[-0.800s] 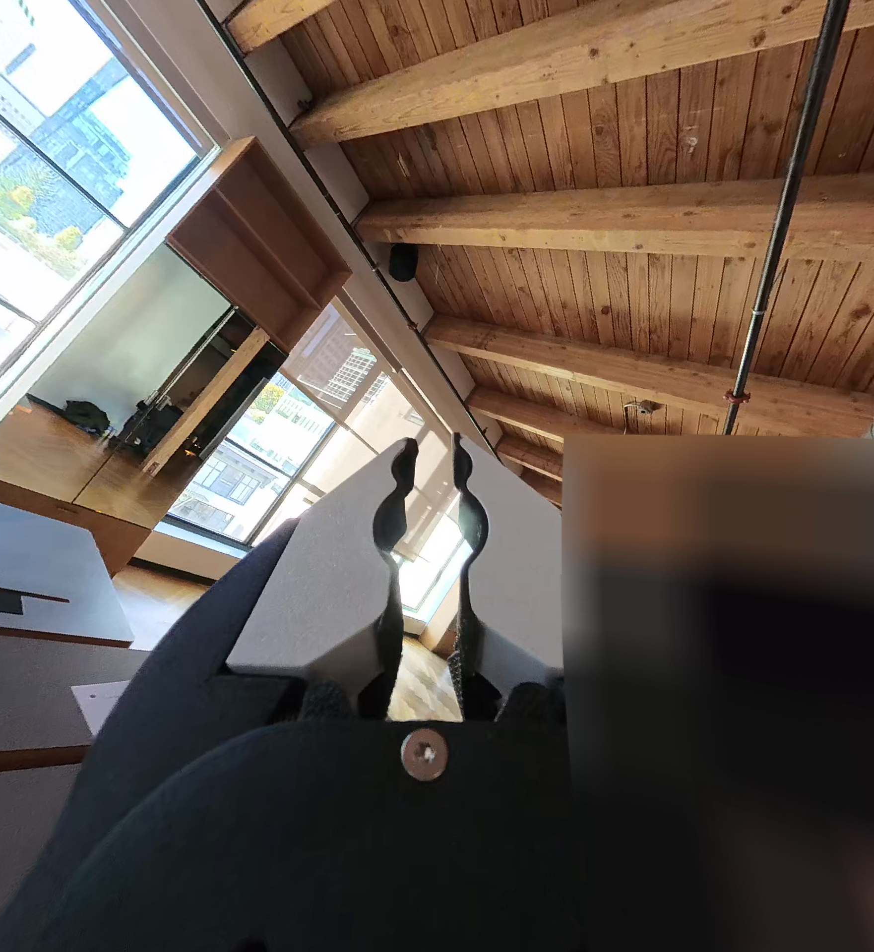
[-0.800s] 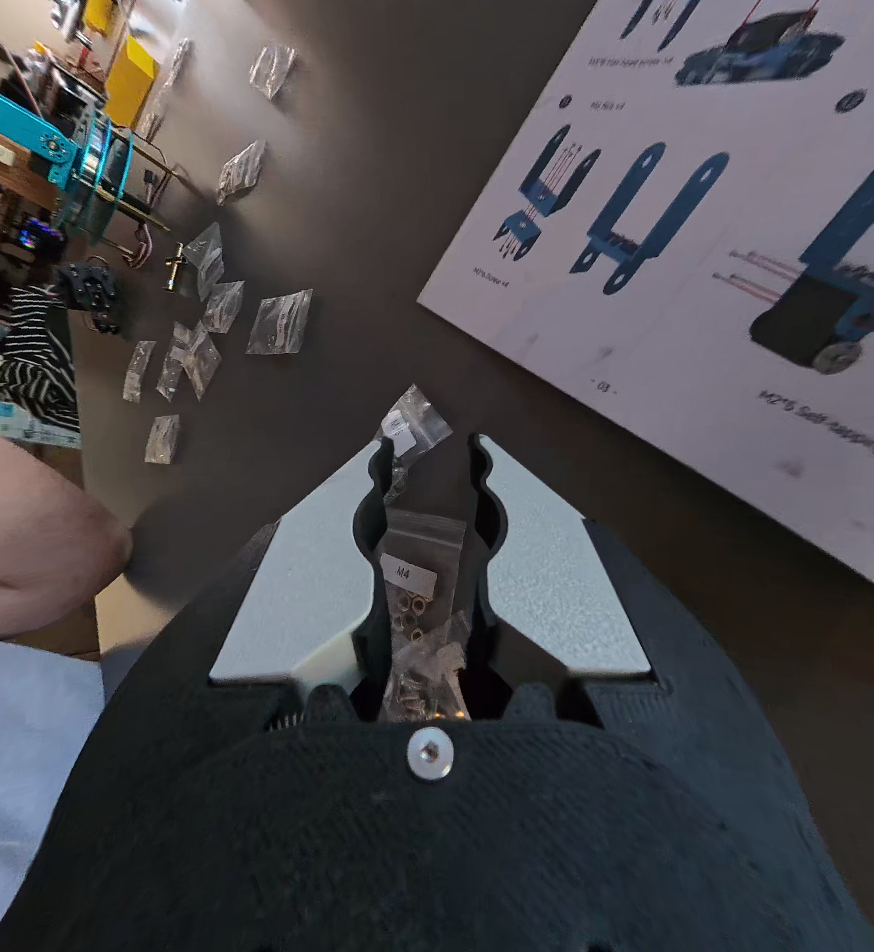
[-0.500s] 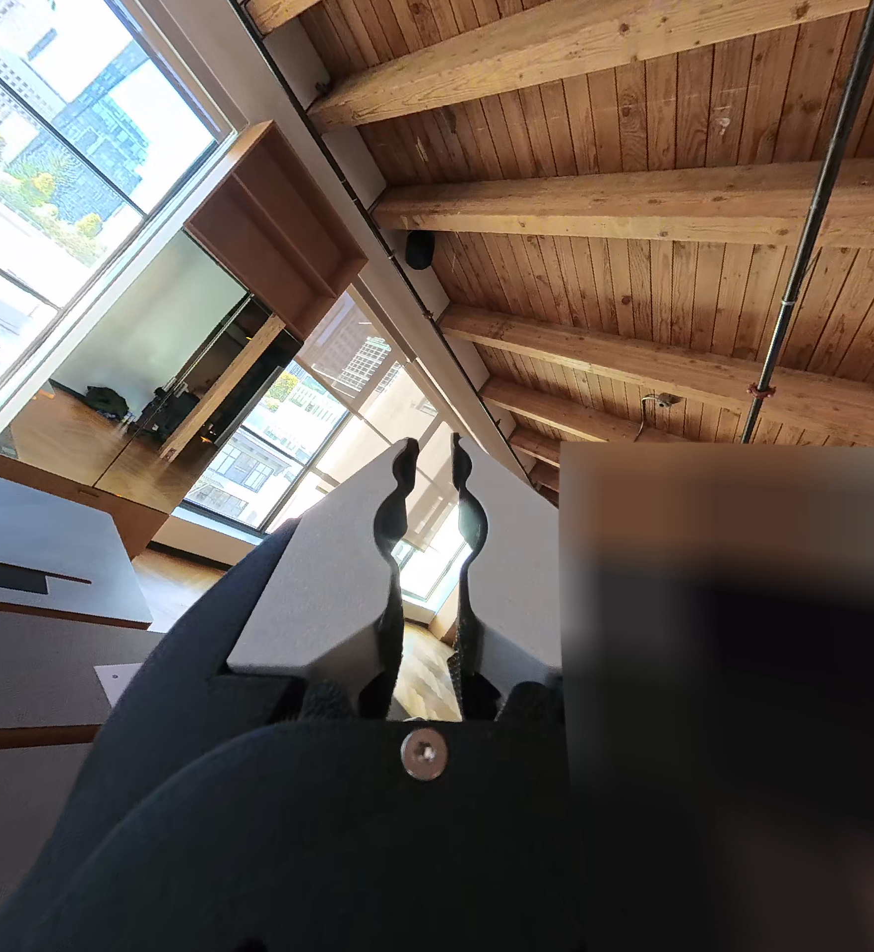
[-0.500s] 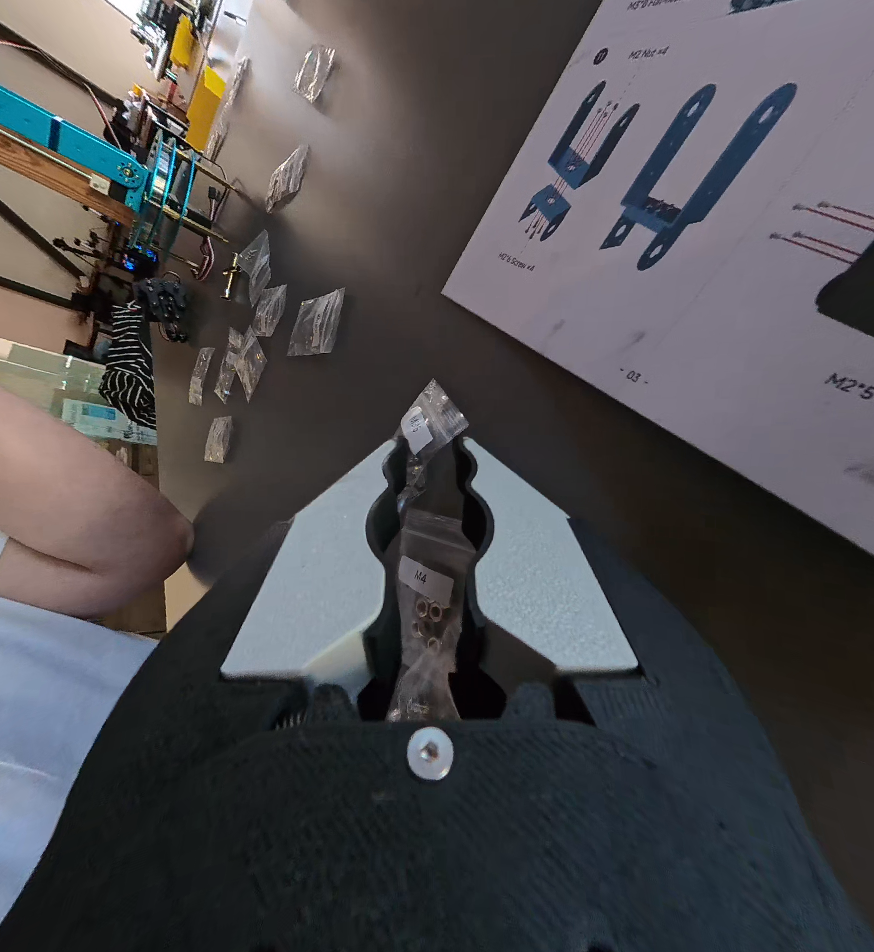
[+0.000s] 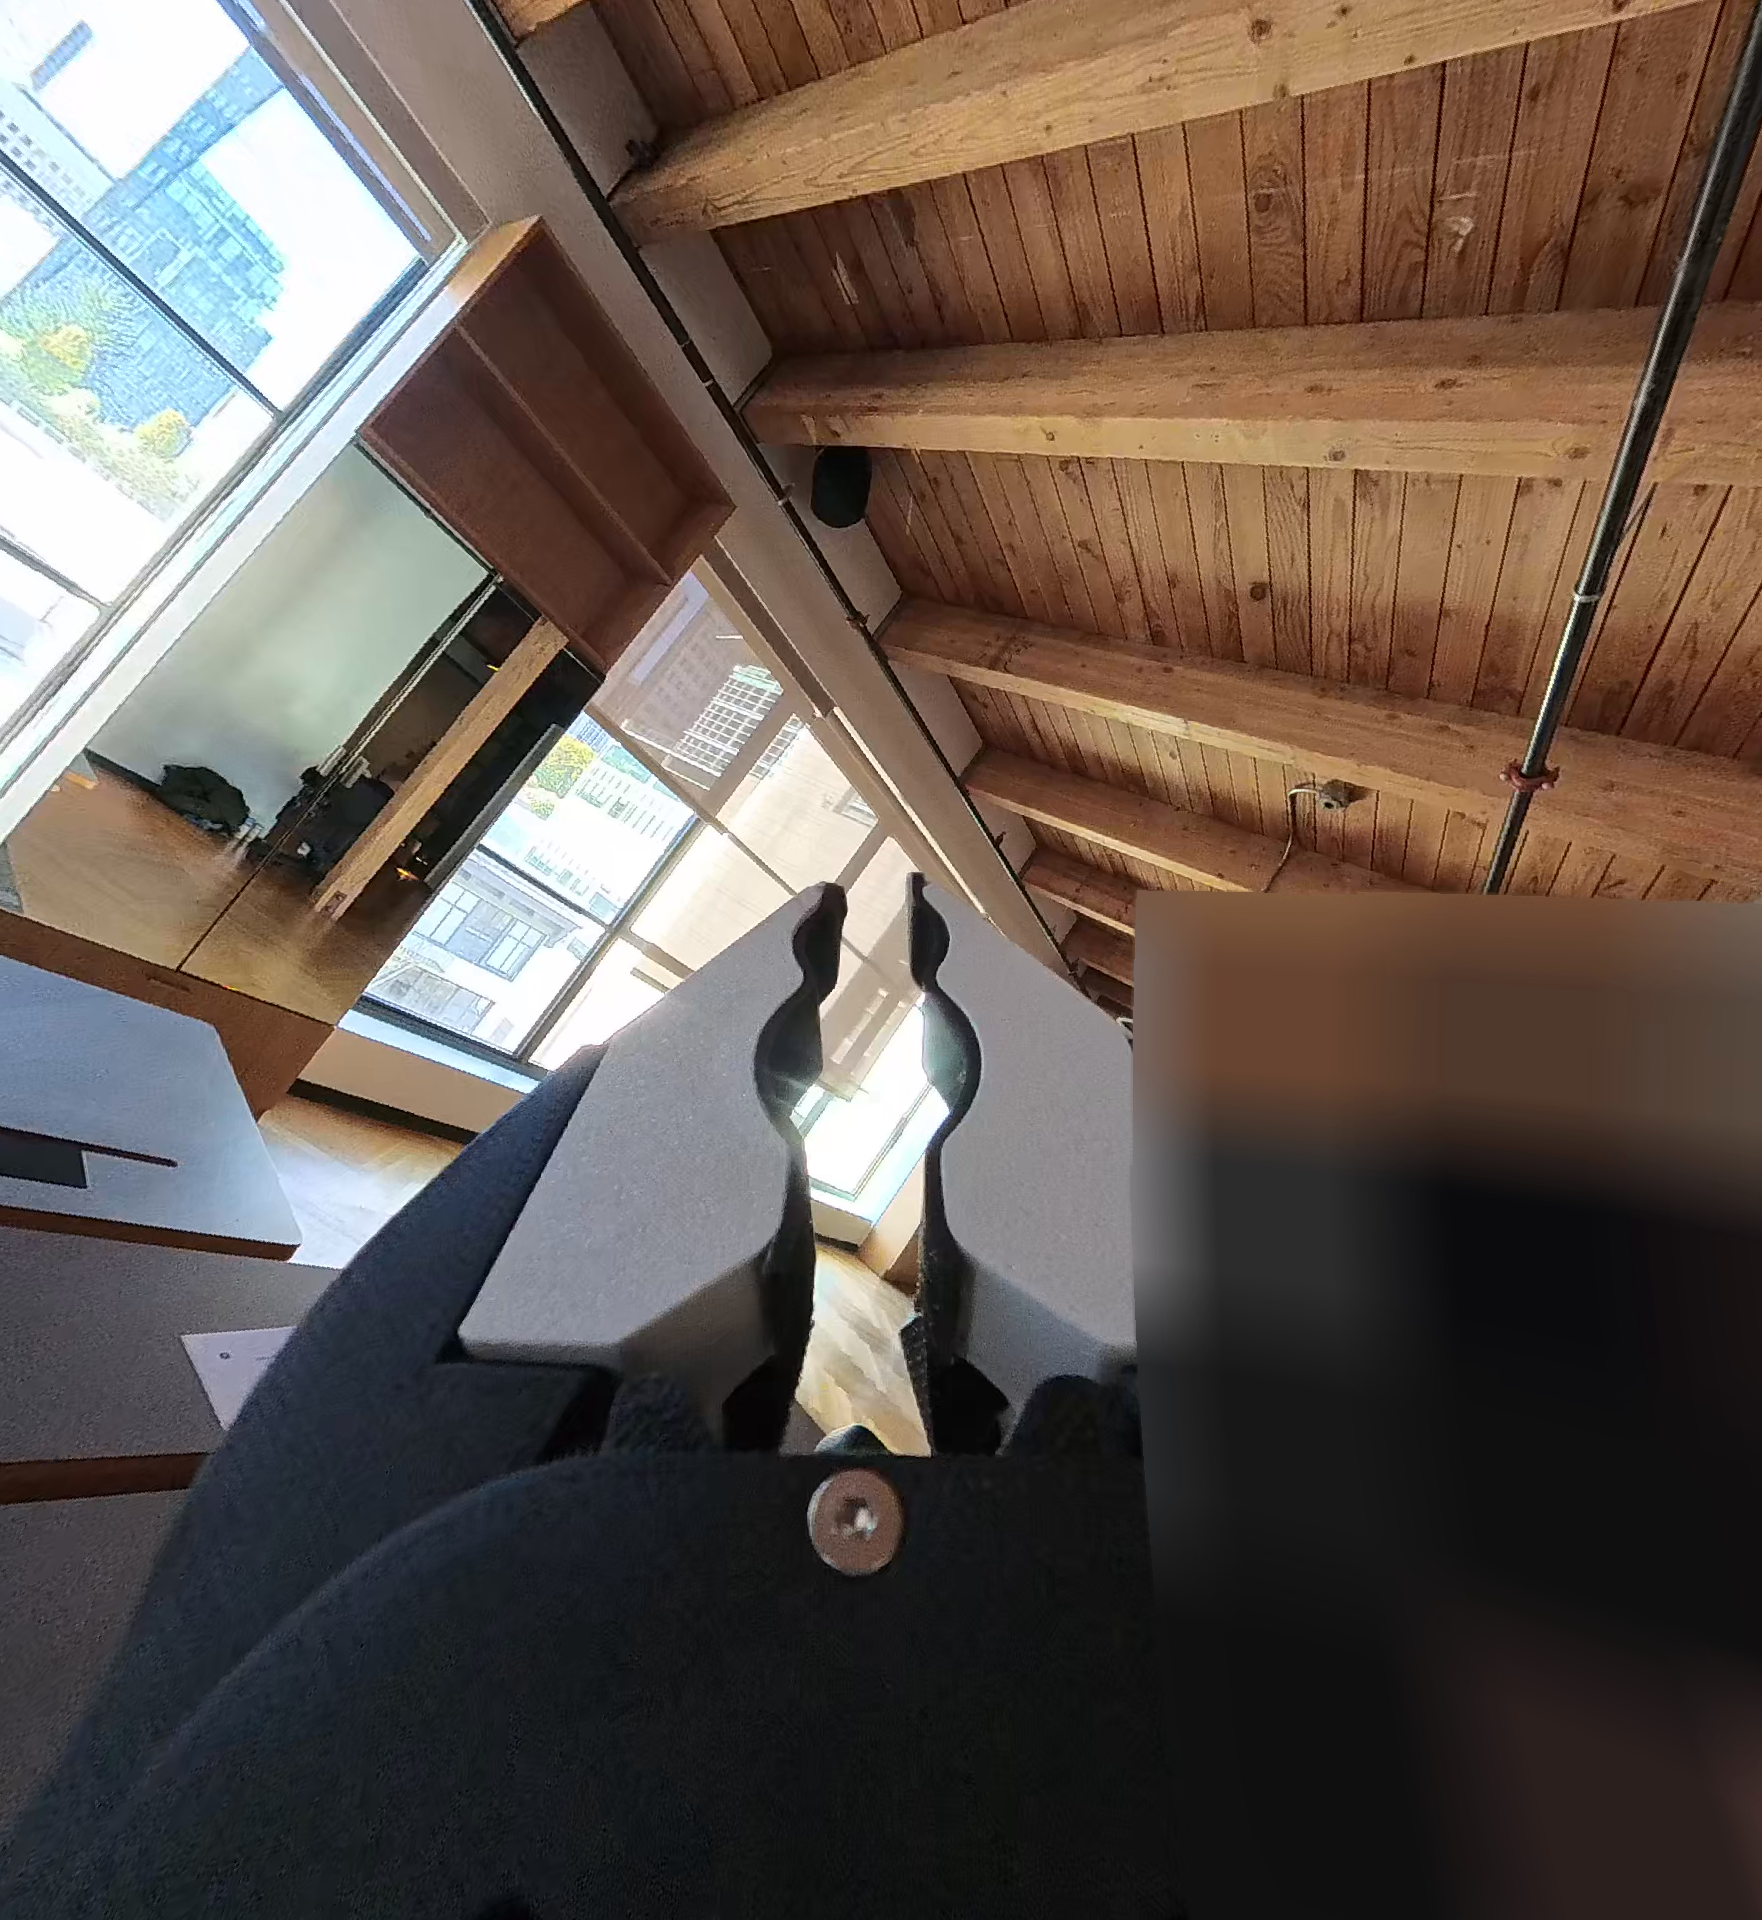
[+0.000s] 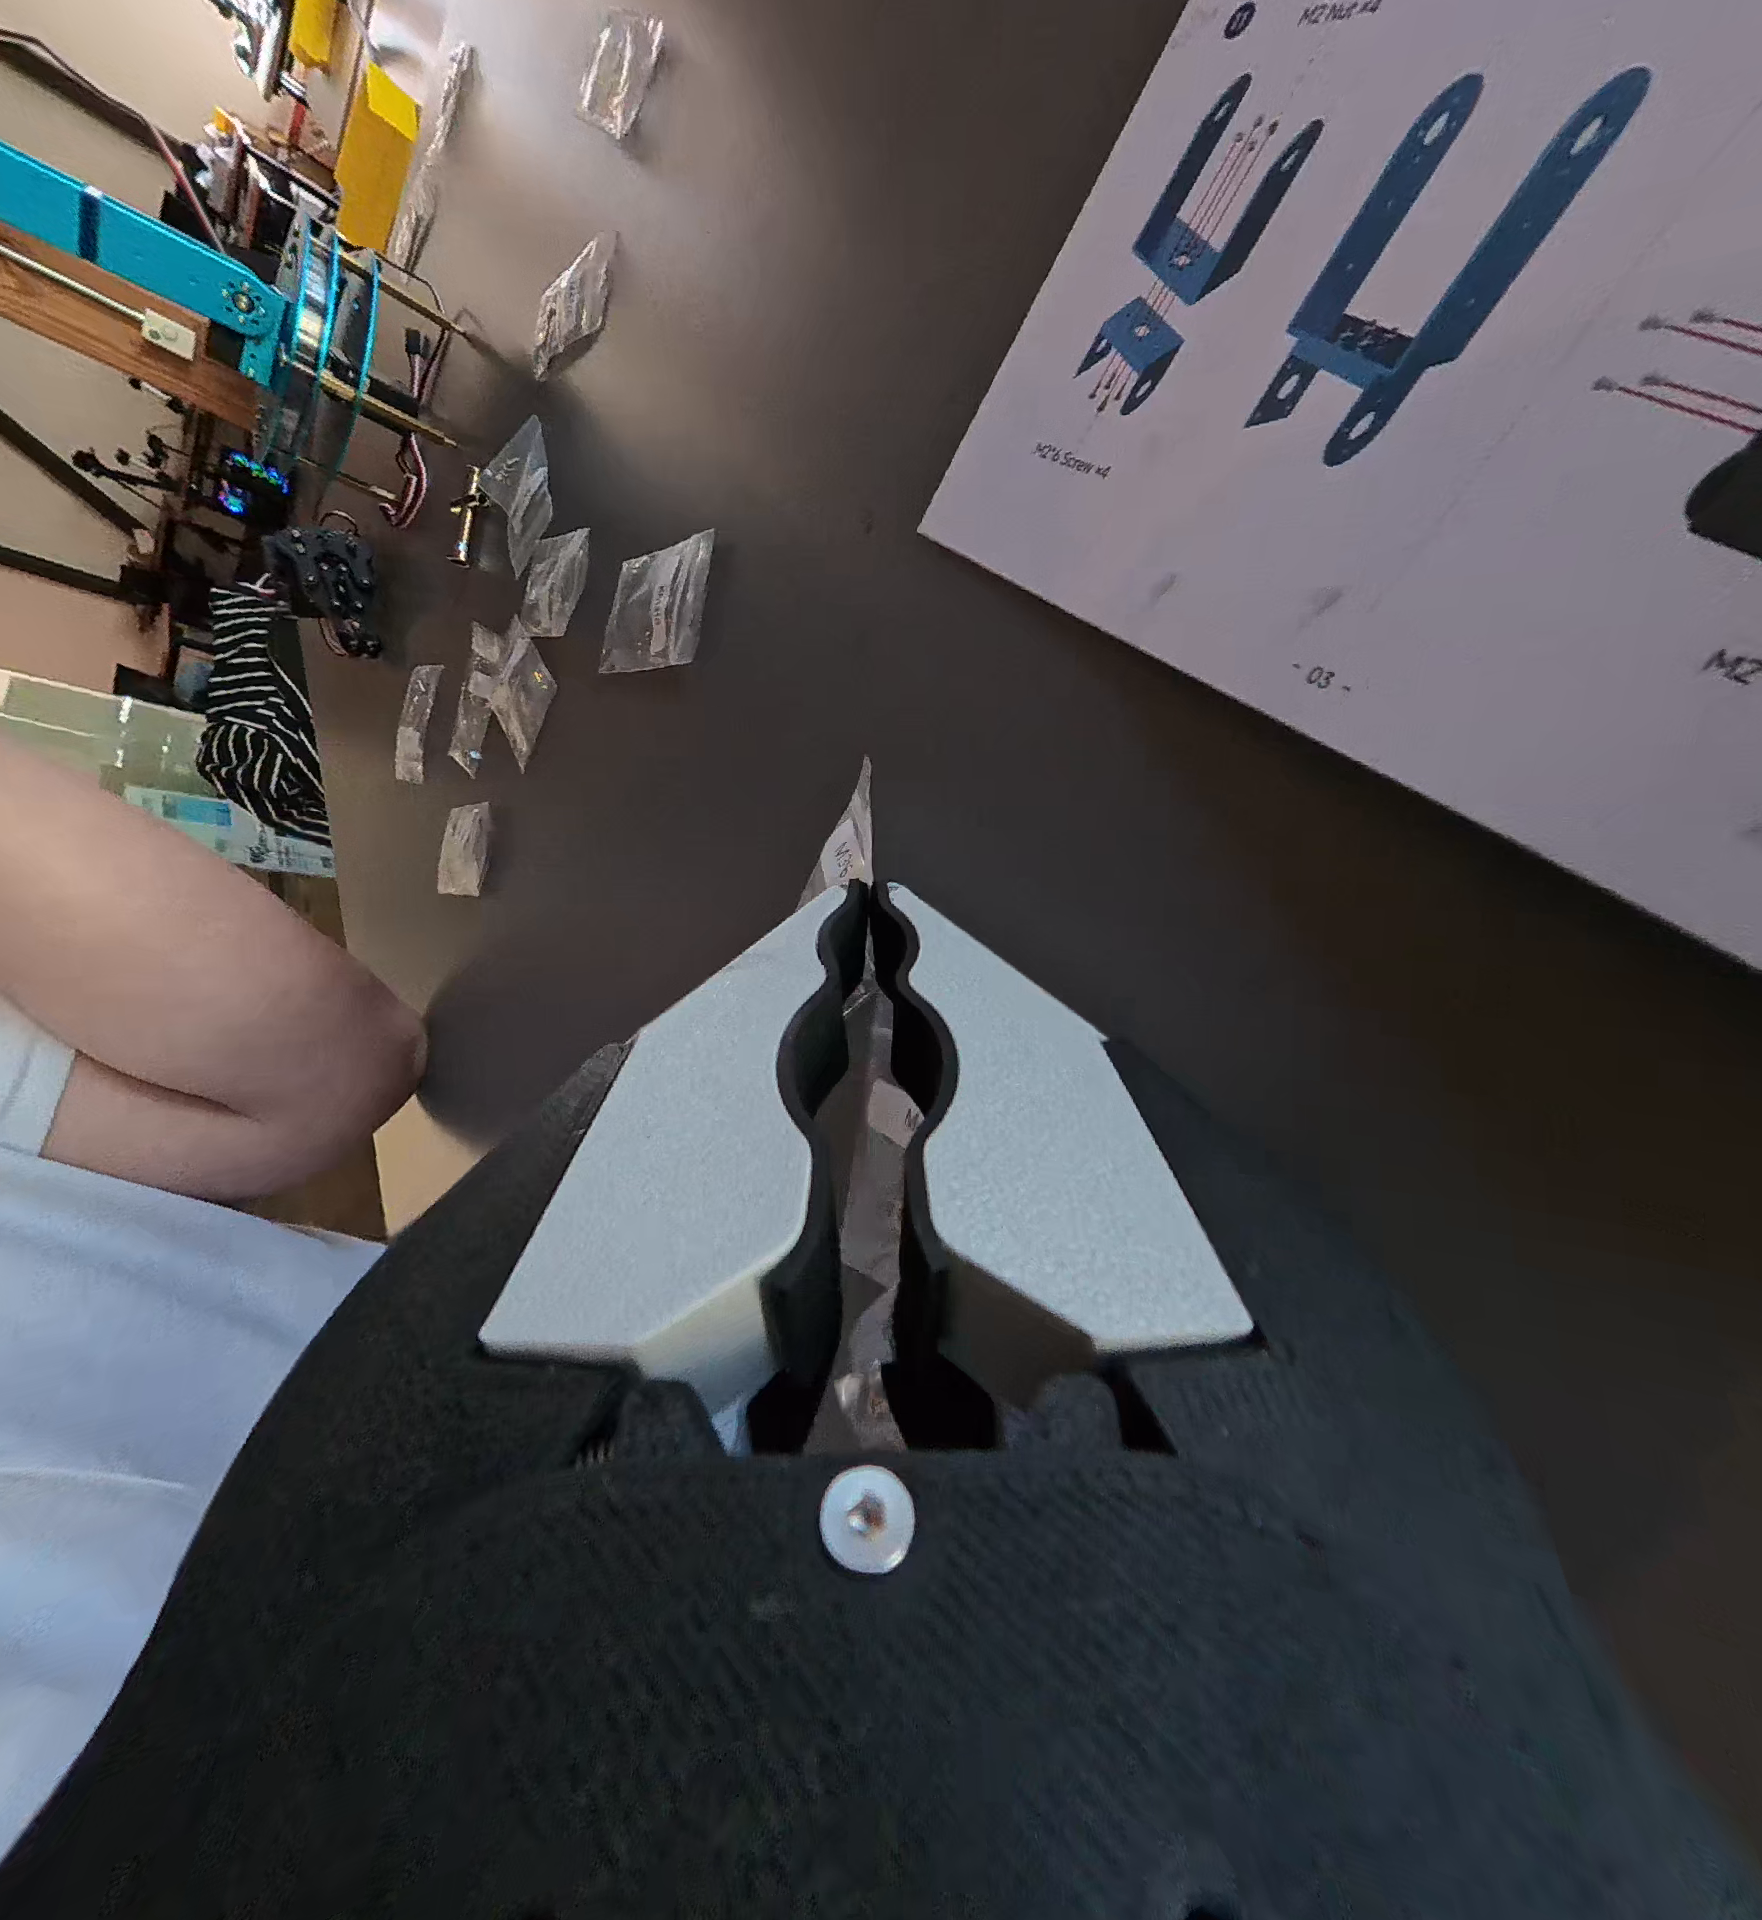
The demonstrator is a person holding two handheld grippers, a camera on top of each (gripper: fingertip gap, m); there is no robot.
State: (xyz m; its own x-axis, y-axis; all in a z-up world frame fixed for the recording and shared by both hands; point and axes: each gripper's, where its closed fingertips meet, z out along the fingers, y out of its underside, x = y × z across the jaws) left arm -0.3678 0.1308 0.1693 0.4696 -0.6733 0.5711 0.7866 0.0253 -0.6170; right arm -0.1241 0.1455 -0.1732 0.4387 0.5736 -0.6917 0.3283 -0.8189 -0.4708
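While our right gripper [image 6: 869, 891] leans low over the dark brown tabletop [image 6: 1116, 831], its two grey fingers [image 6: 679, 1174] are clenched on a small clear plastic bag of metal hardware [image 6: 872, 1174]. The bag runs along the narrow slot between the fingers, and its top corner sticks out just past the tips. Beyond the tips to the left, several more small clear plastic bags [image 6: 648, 613] lie scattered on the tabletop. To the right of the fingers lies a large white printed instruction sheet with blue part drawings [image 6: 1376, 520]. Our left gripper [image 5: 875, 902] points up toward a wooden plank ceiling with beams [image 5: 1272, 395]; its fingers stand slightly apart and grasp nothing.
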